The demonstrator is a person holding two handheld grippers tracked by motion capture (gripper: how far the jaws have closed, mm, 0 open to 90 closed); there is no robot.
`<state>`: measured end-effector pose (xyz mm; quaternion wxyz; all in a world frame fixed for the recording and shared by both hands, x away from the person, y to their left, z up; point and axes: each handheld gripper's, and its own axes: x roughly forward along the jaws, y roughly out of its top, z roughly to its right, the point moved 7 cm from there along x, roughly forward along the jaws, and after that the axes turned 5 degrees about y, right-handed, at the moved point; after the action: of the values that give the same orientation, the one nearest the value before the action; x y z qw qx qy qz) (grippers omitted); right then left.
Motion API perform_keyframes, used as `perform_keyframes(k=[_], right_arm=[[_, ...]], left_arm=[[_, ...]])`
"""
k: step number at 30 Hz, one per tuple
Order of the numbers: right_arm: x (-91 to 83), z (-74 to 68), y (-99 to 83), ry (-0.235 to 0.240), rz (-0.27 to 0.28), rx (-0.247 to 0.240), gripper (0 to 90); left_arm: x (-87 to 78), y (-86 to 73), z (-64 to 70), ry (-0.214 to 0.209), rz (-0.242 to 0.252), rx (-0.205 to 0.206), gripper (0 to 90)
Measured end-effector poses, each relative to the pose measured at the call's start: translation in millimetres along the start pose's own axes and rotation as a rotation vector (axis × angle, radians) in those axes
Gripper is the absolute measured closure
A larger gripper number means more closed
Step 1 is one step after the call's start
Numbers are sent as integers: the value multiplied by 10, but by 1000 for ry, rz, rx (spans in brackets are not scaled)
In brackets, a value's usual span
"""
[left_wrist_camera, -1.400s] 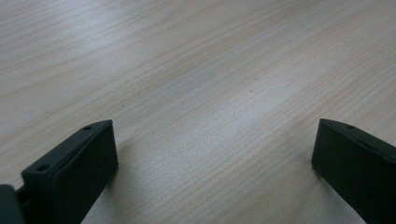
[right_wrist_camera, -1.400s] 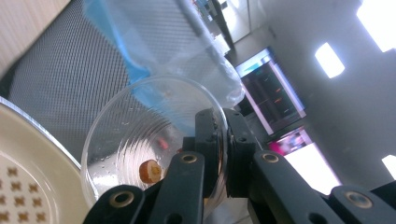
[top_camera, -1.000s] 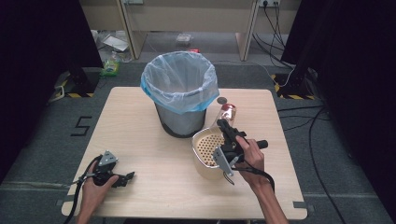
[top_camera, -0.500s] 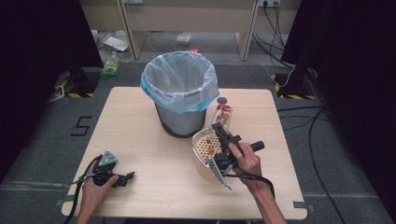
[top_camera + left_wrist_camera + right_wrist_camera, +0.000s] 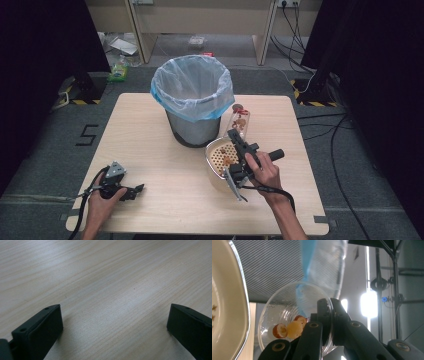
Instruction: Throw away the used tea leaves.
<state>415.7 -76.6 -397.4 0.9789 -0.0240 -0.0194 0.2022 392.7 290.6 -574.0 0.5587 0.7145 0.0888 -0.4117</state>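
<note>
My right gripper (image 5: 239,141) is clamped on the rim of a tipped clear glass bowl (image 5: 287,315) with small fruit bits, above the cream round strainer bowl (image 5: 216,159). My left gripper (image 5: 131,191) rests wide apart on the pale wooden table (image 5: 112,285).

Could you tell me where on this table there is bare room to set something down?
The table is bare left of the trash bin, down to the left gripper. It is crowded right of the bin: perforated bowl, glass bowl, right gripper.
</note>
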Motion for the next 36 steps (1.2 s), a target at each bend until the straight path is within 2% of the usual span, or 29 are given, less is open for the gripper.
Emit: perform_keyframes(k=[2,4,6,8,10,12,14,18,21,23,29,31,36], right_arm=[[-7,-3,50,-2,21,-9,877],[16,-30,63,8,12,-30,876],[-8,-31,112,6,34,-15,876],[1,-19,106,-3,18,-41,876],[-19,21,113,-22,38,-21,877],[6,-9,59,-6,1,-39,877],[-20,28,79,-20,20,-27,877],[-5,41,40,-18,5,-16,877],[-17,91,16,-28,2,10,877],[7,80,-26,-2,5,70,876],[55,85,-212,75,-21,296,875],[74,93,-290,98,-28,393,875],[91,121,-439,167,-34,681,873]], left_arm=[[0,0,0,0,0,0,0],[0,0,0,0,0,0,0],[0,0,0,0,0,0,0],[0,0,0,0,0,0,0],[0,0,0,0,0,0,0],[0,0,0,0,0,0,0],[0,0,0,0,0,0,0],[0,0,0,0,0,0,0],[0,0,0,0,0,0,0],[0,0,0,0,0,0,0],[0,0,0,0,0,0,0],[0,0,0,0,0,0,0],[0,0,0,0,0,0,0]])
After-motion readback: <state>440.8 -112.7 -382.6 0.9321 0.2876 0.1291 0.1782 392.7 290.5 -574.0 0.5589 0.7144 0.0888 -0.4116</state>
